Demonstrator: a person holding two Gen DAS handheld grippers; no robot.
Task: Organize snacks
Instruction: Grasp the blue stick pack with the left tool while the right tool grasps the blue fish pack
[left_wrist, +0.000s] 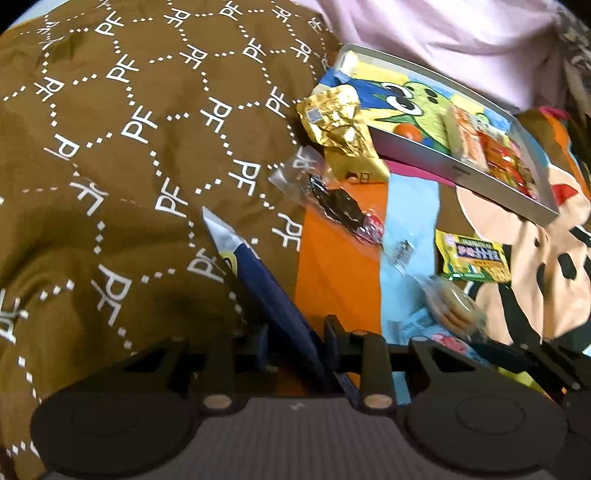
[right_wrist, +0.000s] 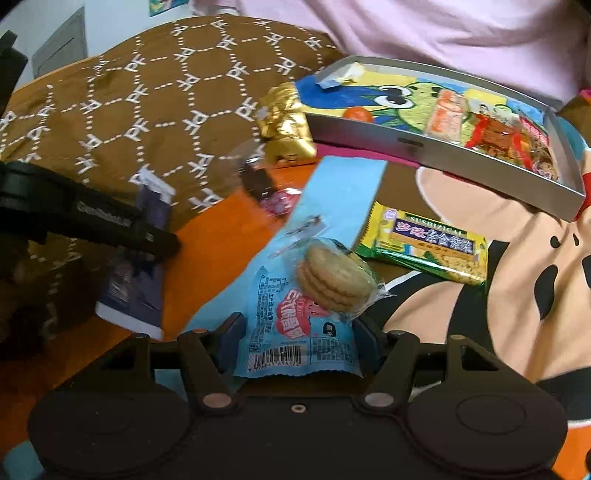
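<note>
Two snacks held, one in each gripper, above the bed and short of the tray (right_wrist: 436, 146).

My right gripper (right_wrist: 295, 332) has its jaws narrowed on a blue biscuit pack (right_wrist: 295, 328), crinkly, biscuits showing through clear film. My left gripper (left_wrist: 295, 332) pinches a thin navy packet (left_wrist: 266, 280) edge-on. I judge that slim grip could slip and drop it on the brown pillow (left_wrist: 129, 129). The yellow pack (right_wrist: 424, 243) lies loose beside the tray.
</note>
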